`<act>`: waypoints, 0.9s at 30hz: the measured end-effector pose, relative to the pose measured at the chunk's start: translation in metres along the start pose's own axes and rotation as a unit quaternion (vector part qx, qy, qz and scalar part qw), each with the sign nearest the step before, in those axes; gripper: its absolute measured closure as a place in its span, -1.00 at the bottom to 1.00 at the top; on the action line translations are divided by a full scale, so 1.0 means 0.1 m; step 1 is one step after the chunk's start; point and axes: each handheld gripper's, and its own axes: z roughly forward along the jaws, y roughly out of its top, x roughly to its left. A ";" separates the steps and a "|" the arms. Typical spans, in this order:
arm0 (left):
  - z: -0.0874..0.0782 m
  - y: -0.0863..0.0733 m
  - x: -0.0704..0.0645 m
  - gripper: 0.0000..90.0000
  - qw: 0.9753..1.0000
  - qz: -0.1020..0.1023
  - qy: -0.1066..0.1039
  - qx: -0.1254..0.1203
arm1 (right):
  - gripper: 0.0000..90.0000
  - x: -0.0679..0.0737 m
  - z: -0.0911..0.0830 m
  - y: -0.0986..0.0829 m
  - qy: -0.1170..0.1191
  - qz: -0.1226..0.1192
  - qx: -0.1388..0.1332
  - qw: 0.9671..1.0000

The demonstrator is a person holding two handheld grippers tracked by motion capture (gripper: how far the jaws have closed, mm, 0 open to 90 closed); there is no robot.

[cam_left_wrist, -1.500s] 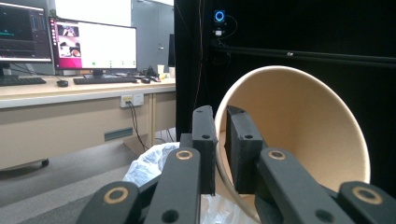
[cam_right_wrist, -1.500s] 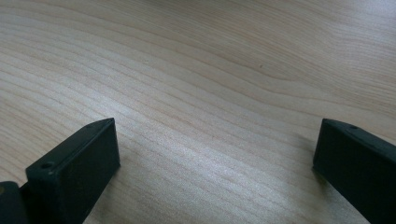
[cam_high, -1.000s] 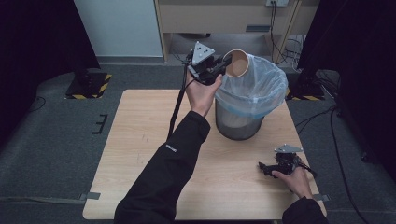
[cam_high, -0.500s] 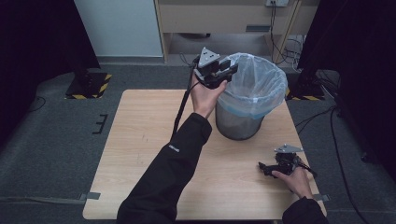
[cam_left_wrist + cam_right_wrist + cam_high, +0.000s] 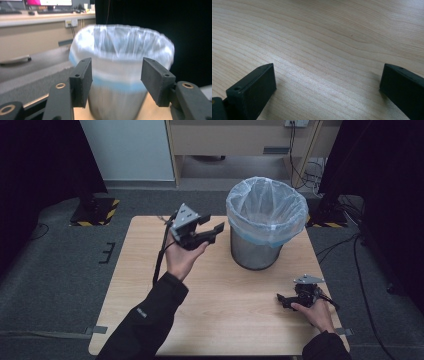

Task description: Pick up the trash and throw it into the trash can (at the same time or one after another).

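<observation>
Two grippers above a wooden table (image 5: pixel 150 320): left gripper (image 5: pixel 212 227) raised beside the lined waste bin (image 5: pixel 265 220) near the far edge, jaws wide, empty; right gripper (image 5: pixel 283 300) resting near the right-hand near corner, jaws wide.

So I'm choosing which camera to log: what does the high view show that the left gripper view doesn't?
High view alone: the whole wooden table, both hands, and the right gripper resting open near the table's right edge. Left gripper view alone: a close look between the left gripper's open, empty jaws, plus a desk behind. Both: the bin with its clear bag liner.
</observation>
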 end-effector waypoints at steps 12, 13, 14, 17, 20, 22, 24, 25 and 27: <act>-0.69 -1.02 0.15 -0.36 0.995 -0.042 0.026 0.090 | -0.98 0.00 0.00 0.00 0.000 0.000 0.000 1.000; -0.75 -1.16 0.17 -0.38 0.993 -0.052 0.028 0.105 | -0.98 0.00 0.00 0.00 0.000 0.000 0.000 1.000; -0.78 -1.27 0.19 -0.40 0.991 -0.060 0.032 0.119 | -0.98 0.00 0.00 0.00 0.000 0.001 0.000 1.000; -0.88 -1.57 0.27 -0.44 0.981 -0.070 0.047 0.172 | -0.98 0.00 0.00 0.00 0.000 0.000 0.000 1.000; -0.98 -1.82 0.37 -0.47 0.973 -0.082 0.061 0.209 | -0.98 0.00 0.00 0.00 0.000 -0.001 0.000 1.000; -1.03 -1.93 0.44 -0.48 0.965 -0.086 0.074 0.234 | -0.98 0.00 0.00 0.00 0.000 0.000 0.000 1.000; -1.09 -2.00 0.51 -0.50 0.961 -0.084 0.090 0.246 | -0.98 0.00 0.00 0.00 0.000 0.000 0.000 1.000; -1.13 -2.04 0.56 -0.50 0.959 -0.084 0.105 0.248 | -0.98 0.00 0.00 0.00 0.000 0.000 0.000 1.000; -1.18 -2.10 0.61 -0.52 0.954 -0.091 0.123 0.259 | -0.98 0.00 0.00 0.00 0.001 -0.001 0.001 1.000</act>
